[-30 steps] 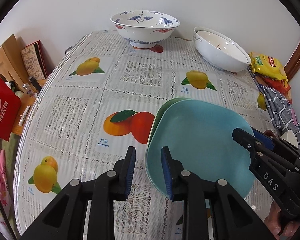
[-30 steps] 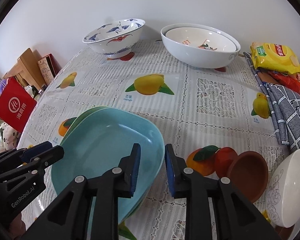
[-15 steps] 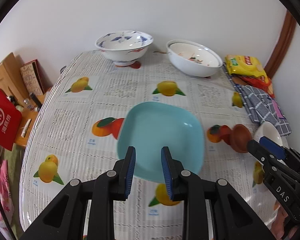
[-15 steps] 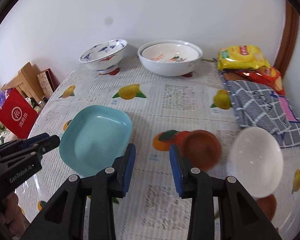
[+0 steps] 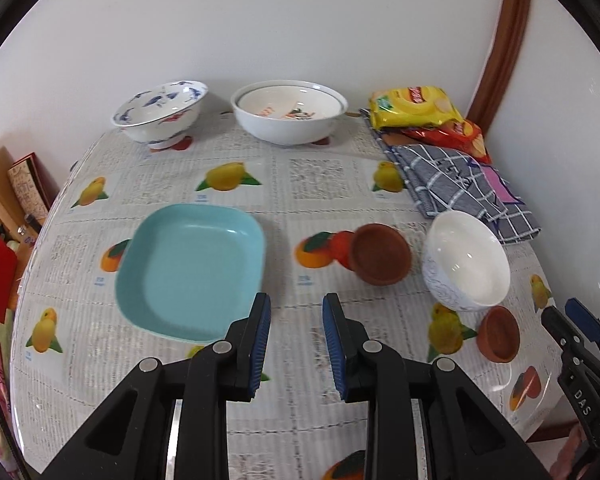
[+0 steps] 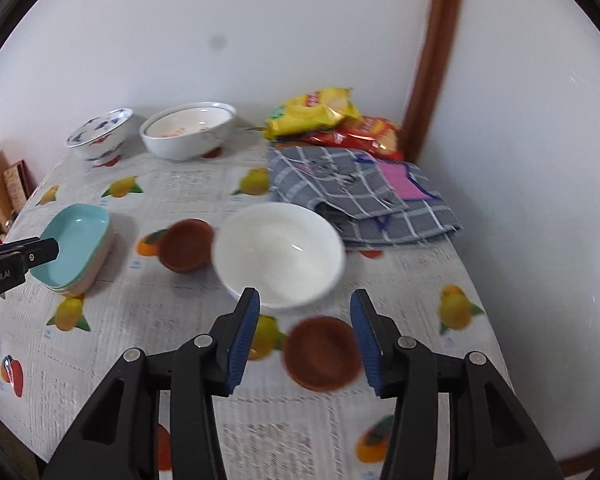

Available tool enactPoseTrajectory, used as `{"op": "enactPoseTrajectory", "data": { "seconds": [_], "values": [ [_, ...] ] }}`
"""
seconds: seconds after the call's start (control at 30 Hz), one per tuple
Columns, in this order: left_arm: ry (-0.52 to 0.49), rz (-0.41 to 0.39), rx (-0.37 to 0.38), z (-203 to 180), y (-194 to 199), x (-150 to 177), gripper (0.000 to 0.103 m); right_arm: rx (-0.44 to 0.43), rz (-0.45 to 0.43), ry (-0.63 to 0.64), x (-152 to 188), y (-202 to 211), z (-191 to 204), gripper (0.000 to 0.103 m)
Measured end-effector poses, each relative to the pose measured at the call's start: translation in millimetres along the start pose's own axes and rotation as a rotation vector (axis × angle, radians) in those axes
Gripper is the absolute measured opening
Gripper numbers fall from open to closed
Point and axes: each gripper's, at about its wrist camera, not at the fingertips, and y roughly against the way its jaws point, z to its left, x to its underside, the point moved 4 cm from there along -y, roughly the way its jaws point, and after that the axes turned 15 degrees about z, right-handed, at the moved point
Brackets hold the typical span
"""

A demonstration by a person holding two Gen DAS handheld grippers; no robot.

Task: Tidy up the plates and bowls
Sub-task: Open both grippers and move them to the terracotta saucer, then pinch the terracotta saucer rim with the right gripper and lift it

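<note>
Both grippers are backed off the teal plate stack (image 5: 190, 270) now, so the plates look sorted at the left of the table (image 5: 308, 184). Next comes the white bowl (image 6: 278, 254) at the right. Right gripper (image 6: 305, 338) has just been opening, nothing between its jaws, small brown bowl (image 6: 322, 354) below. Left gripper (image 5: 296, 338) narrow, empty

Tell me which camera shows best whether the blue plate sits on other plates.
The right wrist view: it catches the blue plate from the side, with other rims stacked beneath. The left wrist view looks down into the plate, hiding what lies under it.
</note>
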Motion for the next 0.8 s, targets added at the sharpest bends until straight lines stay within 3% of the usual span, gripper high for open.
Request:
{"op": "enactPoseTrajectory", "data": {
  "seconds": [0.23,0.4,0.43,0.53,0.57,0.8],
  "values": [
    [-0.015,0.038,-0.005,-31.3,-23.7,-5.9,0.028,-0.042,0.079,-0.124,30.7,-22.0,-62.1,0.047],
    [0.002,0.097,-0.017,-36.2,-49.0,-16.6,0.029,-0.066,0.135,-0.161,41.6,-48.9,-77.4,0.047],
    [0.009,0.108,-0.031,-35.9,-54.5,-19.3,0.031,-0.074,0.138,-0.162,42.7,-52.8,-77.7,0.047],
    [0.021,0.123,-0.036,-35.7,-66.6,-26.3,0.056,-0.121,0.151,-0.166,42.9,-64.5,-74.1,0.047],
    [0.022,0.127,-0.032,-36.3,-70.2,-29.0,0.059,-0.136,0.156,-0.165,42.1,-67.7,-70.7,0.047],
    [0.013,0.134,-0.027,-43.1,-86.8,-47.5,0.059,-0.178,0.204,-0.154,37.0,-97.4,-57.4,0.047]
  ]
}}
